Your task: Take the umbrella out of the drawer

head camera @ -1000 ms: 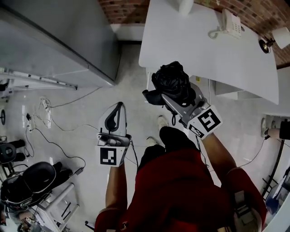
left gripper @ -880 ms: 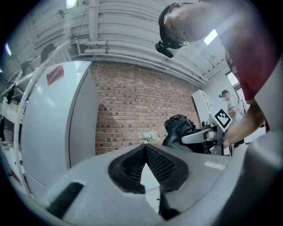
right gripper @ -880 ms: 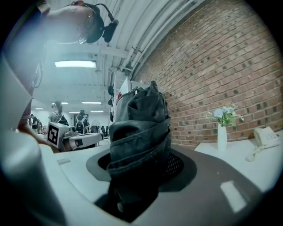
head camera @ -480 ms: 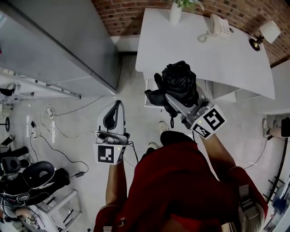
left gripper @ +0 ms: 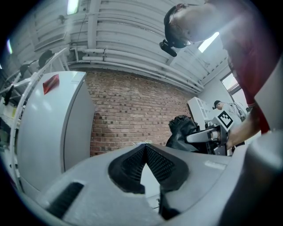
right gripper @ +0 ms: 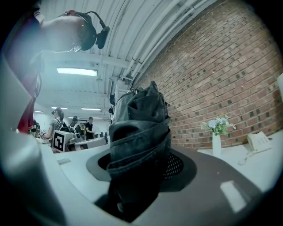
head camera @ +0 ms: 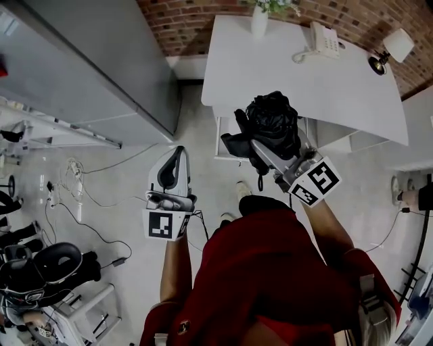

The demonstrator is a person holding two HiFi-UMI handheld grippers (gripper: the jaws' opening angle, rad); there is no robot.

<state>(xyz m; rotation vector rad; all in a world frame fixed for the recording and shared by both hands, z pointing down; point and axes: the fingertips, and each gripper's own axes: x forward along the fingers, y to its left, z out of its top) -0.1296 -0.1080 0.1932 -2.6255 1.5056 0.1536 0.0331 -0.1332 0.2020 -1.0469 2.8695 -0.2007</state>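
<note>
The folded black umbrella (head camera: 269,120) hangs in the air in front of the white desk, with my right gripper (head camera: 264,145) shut on it. In the right gripper view its dark fabric (right gripper: 139,128) fills the gap between the jaws and sticks up past them. The left gripper view shows the umbrella (left gripper: 180,130) held off to the right. The white drawer (head camera: 219,138) under the desk stands pulled out, just below and left of the umbrella. My left gripper (head camera: 177,154) is lower left over the floor, shut (left gripper: 144,152) with nothing in it.
On the white desk (head camera: 338,88) stand a vase (head camera: 259,20), a phone (head camera: 323,42) and a lamp (head camera: 389,51), against a brick wall. A tall grey cabinet (head camera: 88,67) is at the left. Cables (head camera: 71,182) and black gear (head camera: 40,267) lie on the floor.
Both grippers have risen a little, the right one carrying the umbrella up and slightly right. More of the brick wall and desk top shows. In the last half second they hardly moved.
</note>
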